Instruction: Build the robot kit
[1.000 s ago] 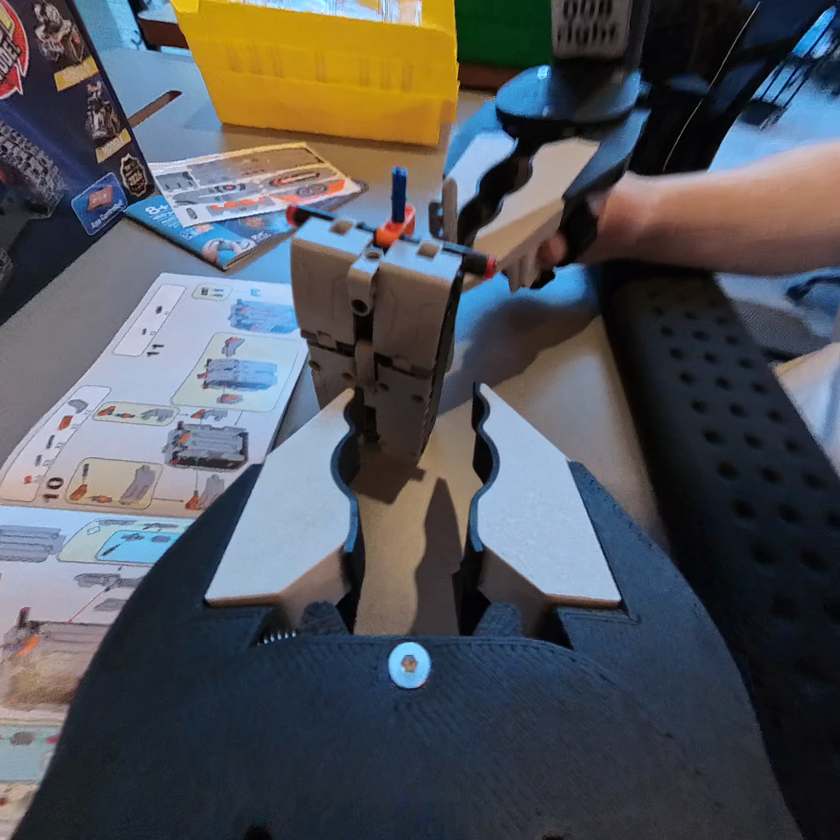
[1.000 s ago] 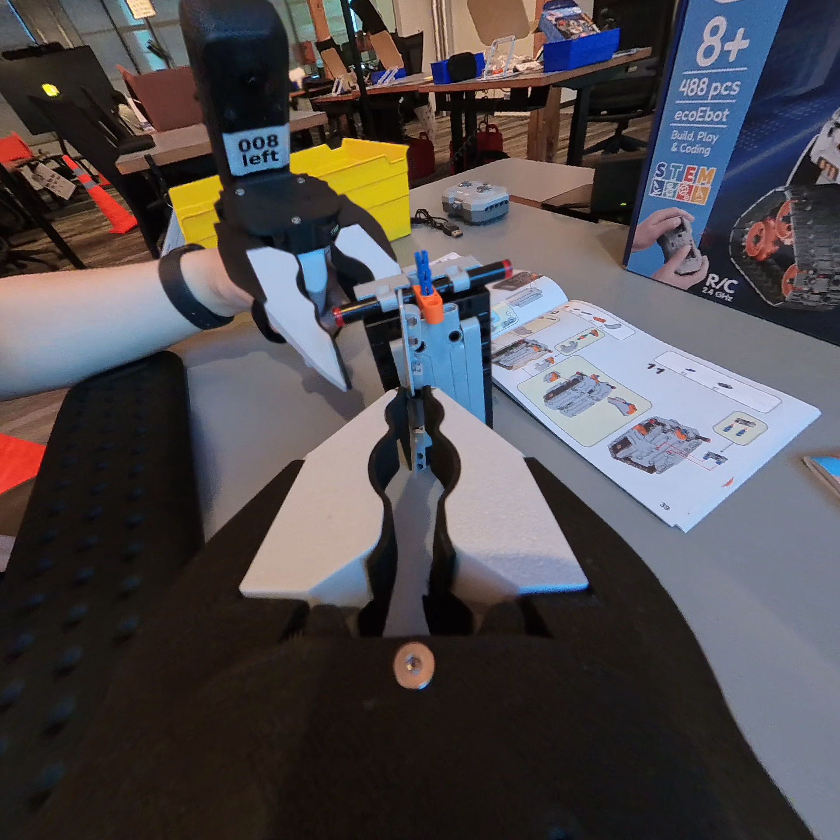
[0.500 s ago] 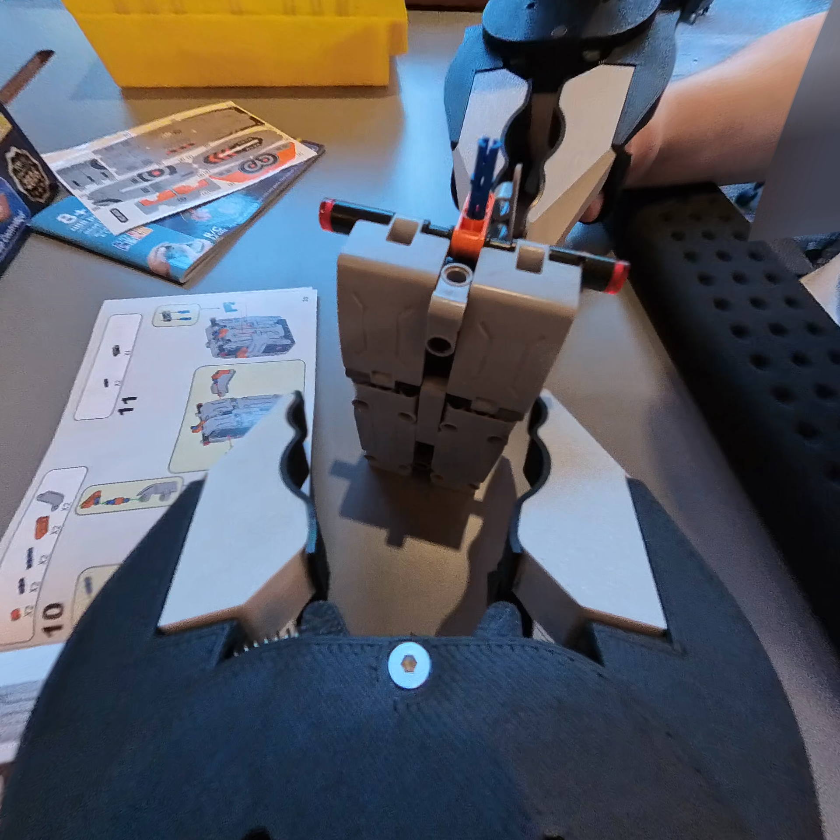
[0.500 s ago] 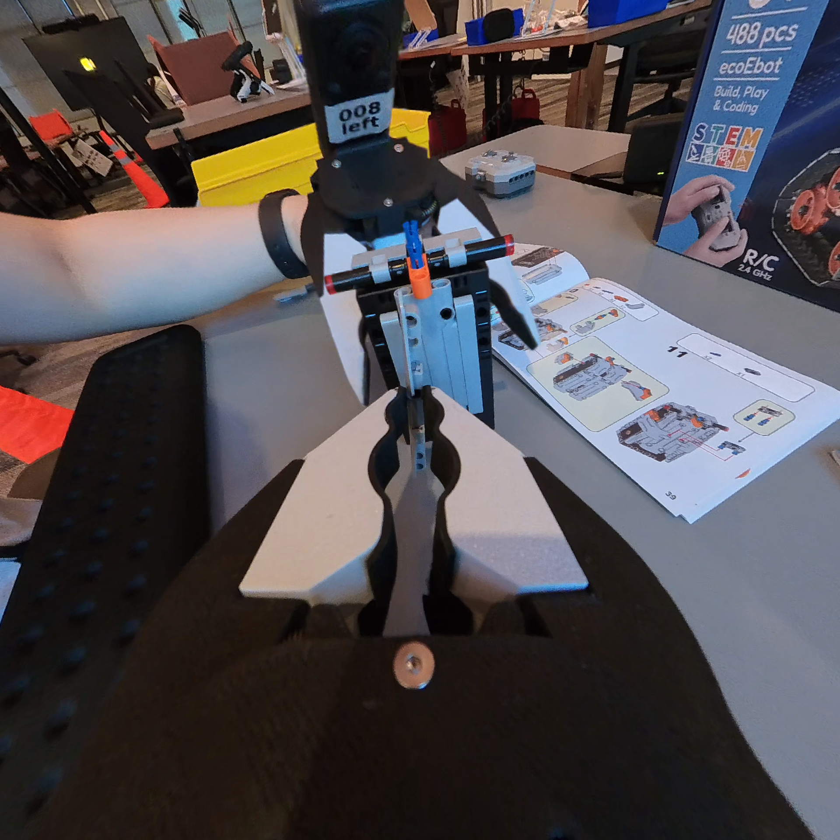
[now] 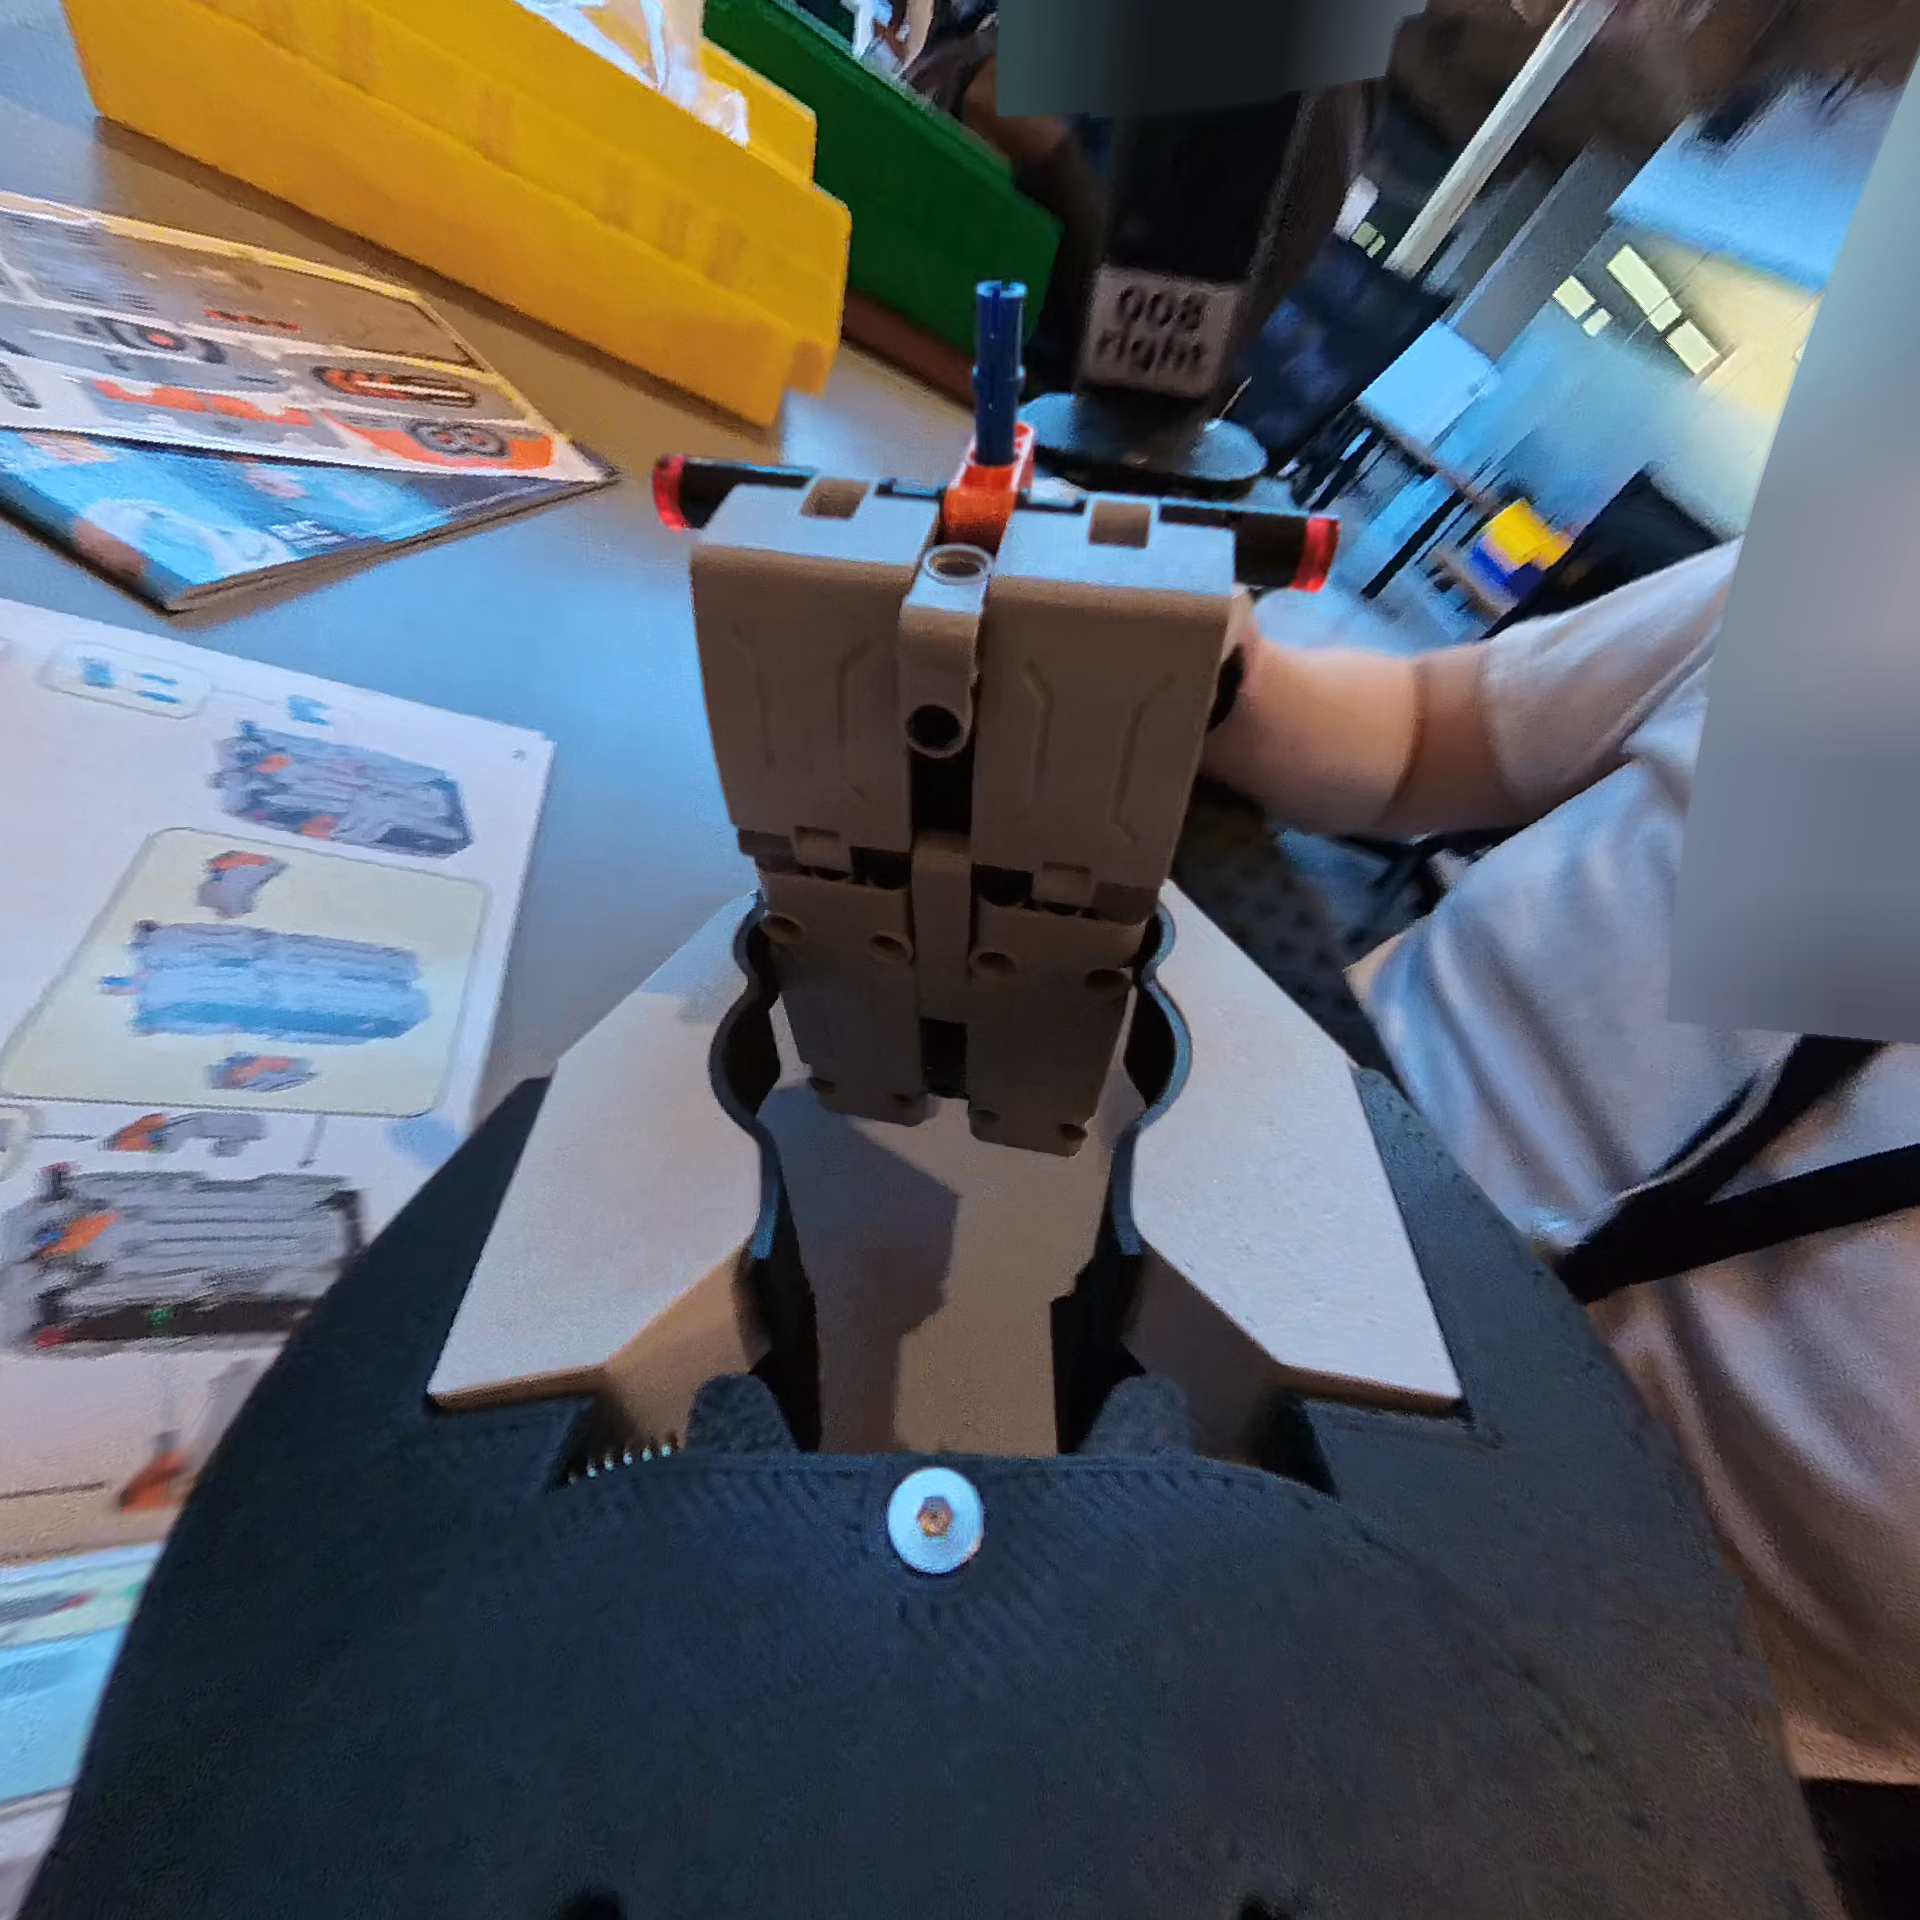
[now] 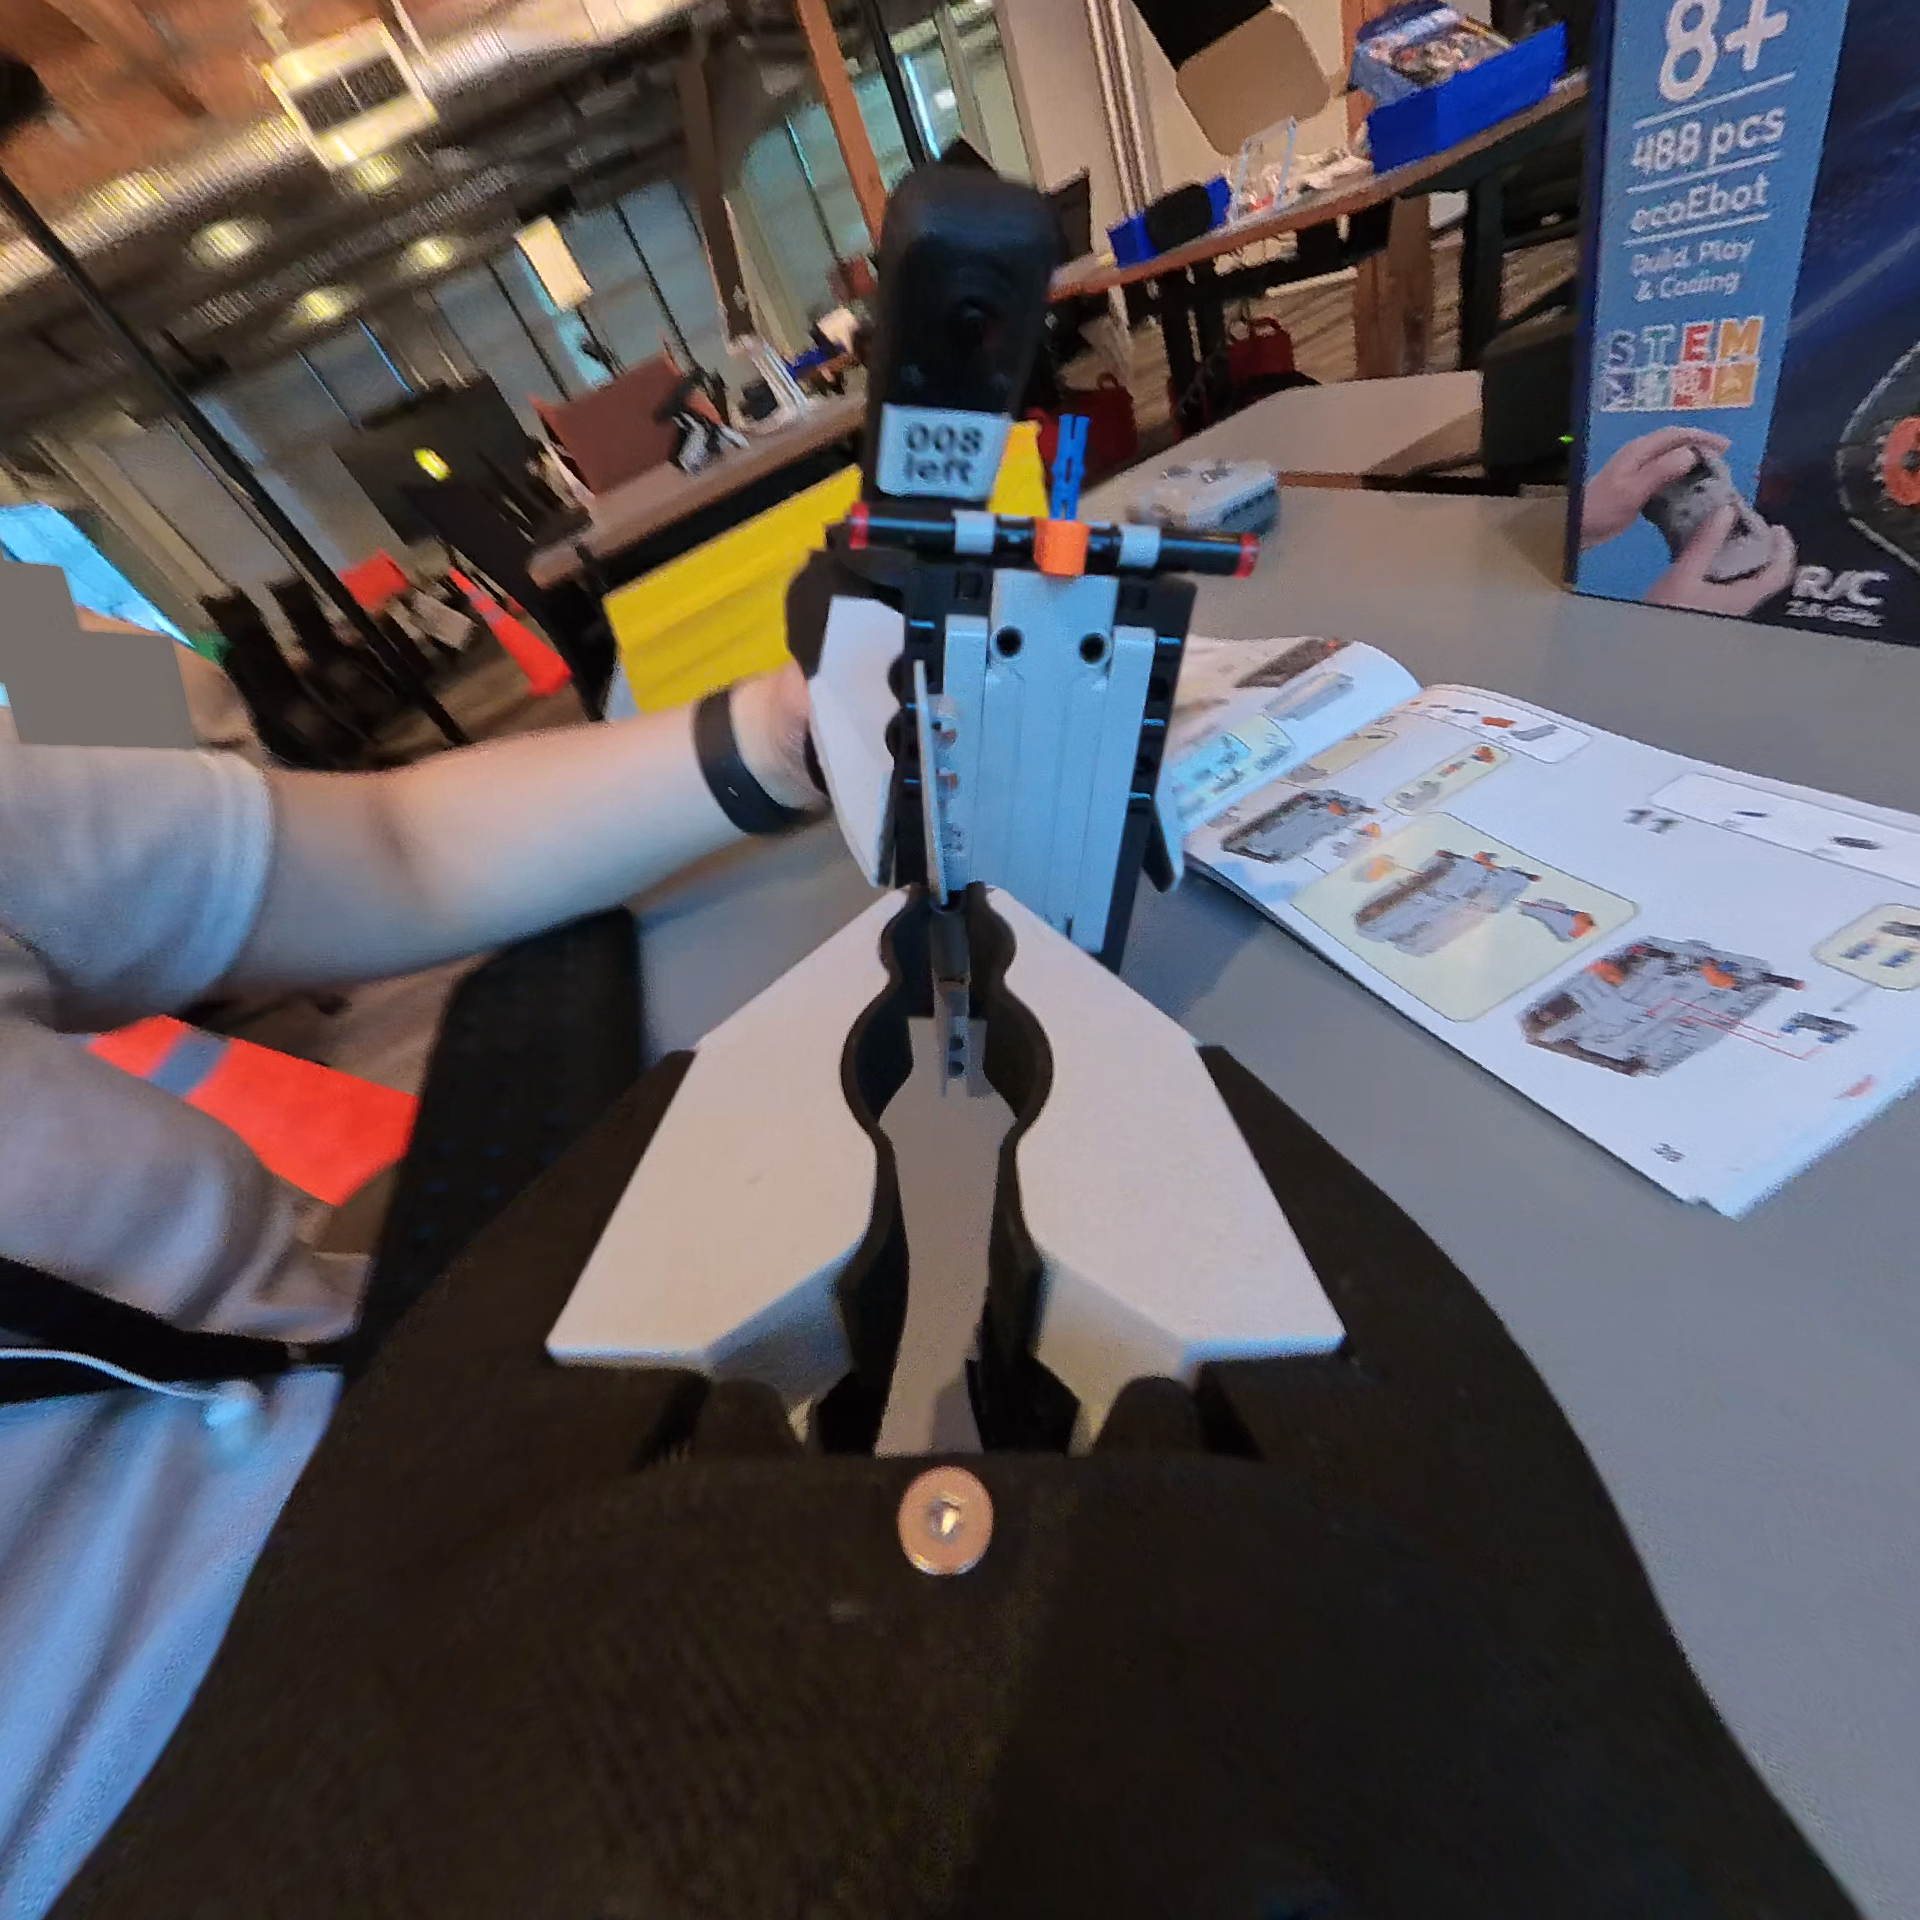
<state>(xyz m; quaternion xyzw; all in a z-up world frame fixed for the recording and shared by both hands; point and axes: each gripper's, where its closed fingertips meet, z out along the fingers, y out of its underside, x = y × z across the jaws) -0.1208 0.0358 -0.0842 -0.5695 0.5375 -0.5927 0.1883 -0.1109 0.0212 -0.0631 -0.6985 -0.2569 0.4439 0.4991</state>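
Note:
A grey and black building-block assembly (image 5: 956,727) stands upright between both grippers. On top it carries a black axle with red ends (image 5: 727,483), an orange connector (image 5: 982,488) and a blue pin (image 5: 997,353). My left gripper (image 5: 956,925) is shut on the assembly's lower grey part, with both pads pressing on its sides. My right gripper (image 6: 951,904) is shut on a thin grey beam (image 6: 961,1039) at the lower edge of the assembly (image 6: 1049,748). The left gripper's fingers (image 6: 852,748) show behind the assembly in the right wrist view. The right gripper's black body (image 5: 1143,447) shows behind it in the left wrist view.
An open instruction booklet (image 5: 260,935) lies on the grey table (image 6: 1558,1351), also in the right wrist view (image 6: 1507,883). A second booklet (image 5: 260,447), a yellow bin (image 5: 468,156) and a green bin (image 5: 925,208) lie beyond. A blue box (image 6: 1766,312) stands at the right. A black perforated pad (image 6: 520,1091) and a person's arm (image 6: 468,831) are at the left. Less than 4 cm separates the two grippers' tips.
My left gripper opened wide, moved in around the assembly's lower part and closed on it. My right gripper stayed shut on the thin beam. Both views tilted upward.

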